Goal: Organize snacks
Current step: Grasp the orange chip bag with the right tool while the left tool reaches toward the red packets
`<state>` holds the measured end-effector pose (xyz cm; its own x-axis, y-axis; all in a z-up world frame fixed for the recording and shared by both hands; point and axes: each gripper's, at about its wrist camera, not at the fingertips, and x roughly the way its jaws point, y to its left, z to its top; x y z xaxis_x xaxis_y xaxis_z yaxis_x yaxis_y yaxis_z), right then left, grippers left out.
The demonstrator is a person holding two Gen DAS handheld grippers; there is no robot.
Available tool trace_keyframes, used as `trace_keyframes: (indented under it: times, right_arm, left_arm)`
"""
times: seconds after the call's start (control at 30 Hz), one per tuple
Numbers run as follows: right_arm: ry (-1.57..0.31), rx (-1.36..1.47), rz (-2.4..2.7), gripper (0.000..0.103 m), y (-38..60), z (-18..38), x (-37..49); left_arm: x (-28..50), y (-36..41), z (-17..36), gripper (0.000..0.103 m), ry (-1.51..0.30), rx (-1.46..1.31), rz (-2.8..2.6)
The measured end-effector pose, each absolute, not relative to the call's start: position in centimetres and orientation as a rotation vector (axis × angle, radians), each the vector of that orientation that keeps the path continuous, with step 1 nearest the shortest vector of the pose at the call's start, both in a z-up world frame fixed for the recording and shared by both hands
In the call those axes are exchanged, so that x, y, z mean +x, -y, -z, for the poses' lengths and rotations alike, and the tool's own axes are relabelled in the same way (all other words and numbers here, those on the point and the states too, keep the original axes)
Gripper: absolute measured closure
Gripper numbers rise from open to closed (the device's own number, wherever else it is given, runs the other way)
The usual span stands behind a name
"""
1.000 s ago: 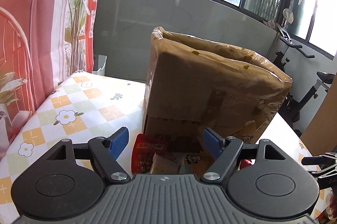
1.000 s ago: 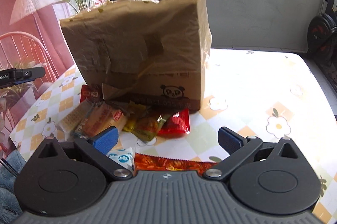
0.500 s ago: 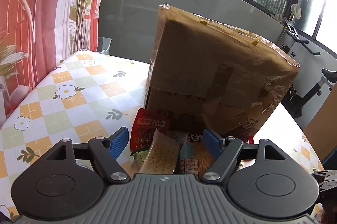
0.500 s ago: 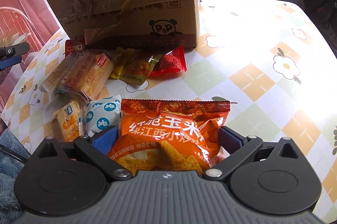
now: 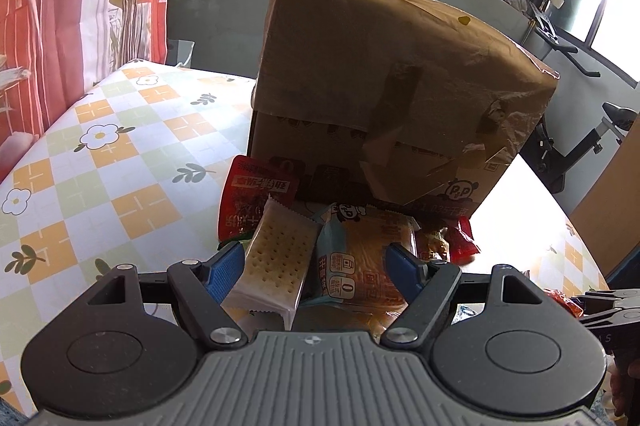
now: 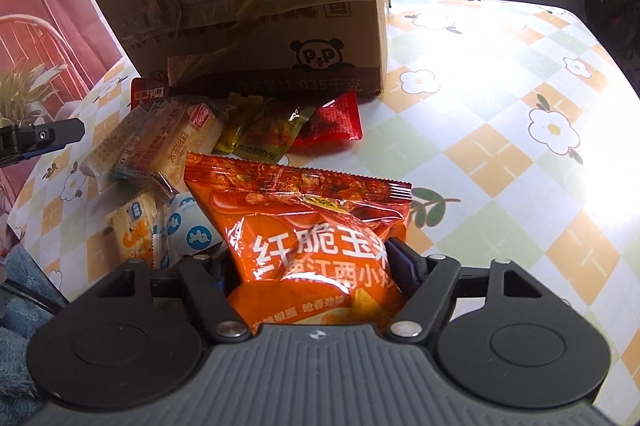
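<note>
Surface [image 6: 500,113]: checked cloth in orange, green and white with flower prints.

Box [image 5: 384,97]: brown cardboard, taped, panda logo on its lower front; stands upright at 12 o'clock in both views.

Snack pile, at the foot of the box:
- Red pouch [image 5: 256,201], against the box at 11 o'clock in the left view.
- Cracker pack [image 5: 276,258], clear wrap, leaning over the red pouch; its near end lies between the left fingers.
- Cake pack [image 5: 368,258], teal-edged wrap, just beside the cracker pack at its 3 o'clock.
- Yellow-green sachets [image 6: 268,129], at the box edge, 12 o'clock in the right view.
- Small red sachet [image 6: 336,121], touching the sachets at their 3 o'clock.
- Blue-white pack [image 6: 188,226] and orange biscuit pack [image 6: 132,230], side by side at 9 o'clock of the chip bag.

Chip bag [image 6: 316,238]: orange, white Chinese lettering, sealed top edge toward the box; its lower half sits between the right fingers.

Left tongs [image 5: 316,266]: spread wide, blue pads on either side of the cracker and cake packs, no squeeze visible.

Right tongs [image 6: 312,266]: pinching the chip bag; the right pad presses into the bag's side, the left pad is hidden behind it.

Exercise bike [image 5: 580,145]: beyond the surface at 3 o'clock in the left view.
</note>
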<state>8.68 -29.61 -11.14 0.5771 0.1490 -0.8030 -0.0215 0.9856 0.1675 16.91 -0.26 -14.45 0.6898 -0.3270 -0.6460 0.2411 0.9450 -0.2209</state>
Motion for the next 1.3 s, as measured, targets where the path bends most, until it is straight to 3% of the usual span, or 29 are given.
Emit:
trace_keyframes:
  times: [0.63,1.3]
  right_arm:
    - [-0.721,-0.047,-0.094,0.031,28.0,12.6,11.7]
    - [-0.726,-0.037,-0.123,0.031,27.3,12.9,12.0]
  left_arm:
    - [19.4,-3.9,15.5,0.025,-0.771,-0.181,0.085]
    - [26.6,-2.1,20.2,0.027,-0.806,0.011,0.287]
